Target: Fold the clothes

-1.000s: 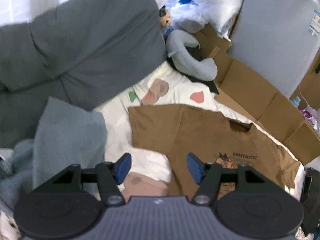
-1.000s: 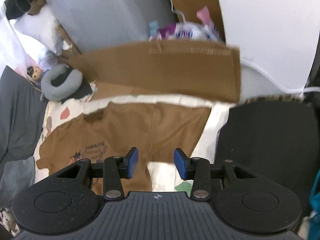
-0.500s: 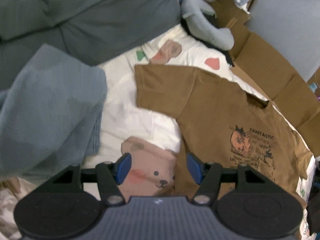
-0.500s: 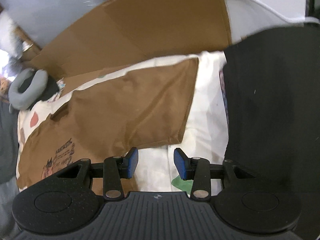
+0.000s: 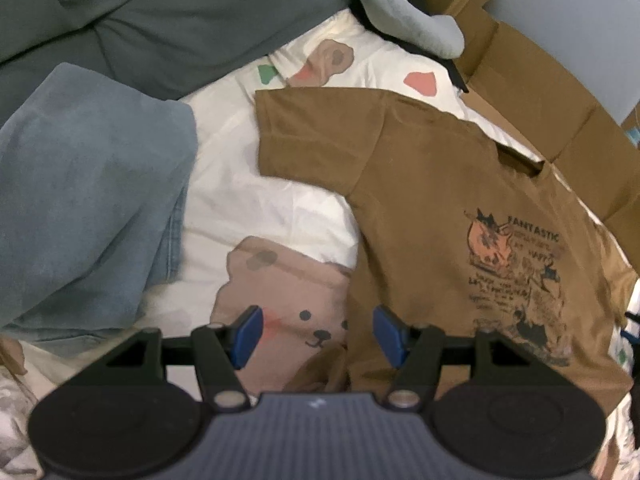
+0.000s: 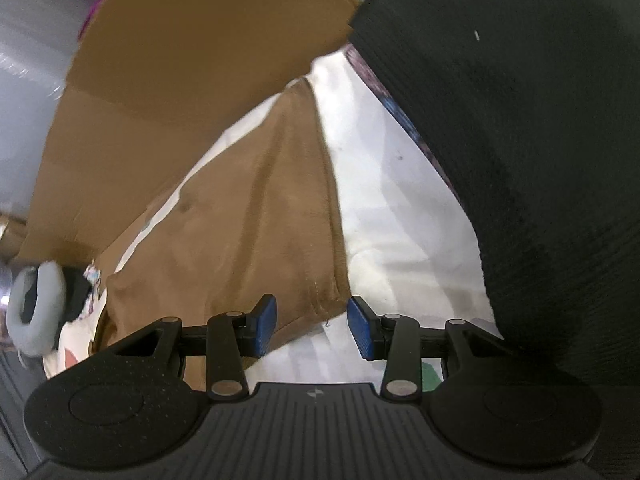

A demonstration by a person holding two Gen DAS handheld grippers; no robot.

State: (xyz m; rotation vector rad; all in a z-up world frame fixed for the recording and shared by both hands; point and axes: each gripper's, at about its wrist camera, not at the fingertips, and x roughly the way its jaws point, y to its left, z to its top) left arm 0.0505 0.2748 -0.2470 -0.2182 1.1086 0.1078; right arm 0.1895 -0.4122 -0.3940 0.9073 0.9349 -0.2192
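A brown T-shirt (image 5: 432,184) with an orange and black print lies flat, front up, on a white bedsheet (image 5: 248,200). My left gripper (image 5: 318,336) stands open just above the shirt's left side edge, near the hem, with a bear print of the sheet between its blue pads. In the right wrist view the same brown T-shirt (image 6: 256,220) stretches away, and my right gripper (image 6: 312,326) is open with the shirt's bottom hem corner between its blue pads, not pinched.
A blue-grey folded garment (image 5: 88,208) lies left of the shirt, dark grey pillows (image 5: 160,20) behind it. A grey neck pillow (image 5: 404,20) and cardboard sheets (image 5: 552,92) line the far side. A black fabric mass (image 6: 520,140) rises at the right of the right gripper.
Both grippers have dropped closer to the bed. The left one moved toward the shirt's side edge, the right one onto the hem corner. Both stayed open.
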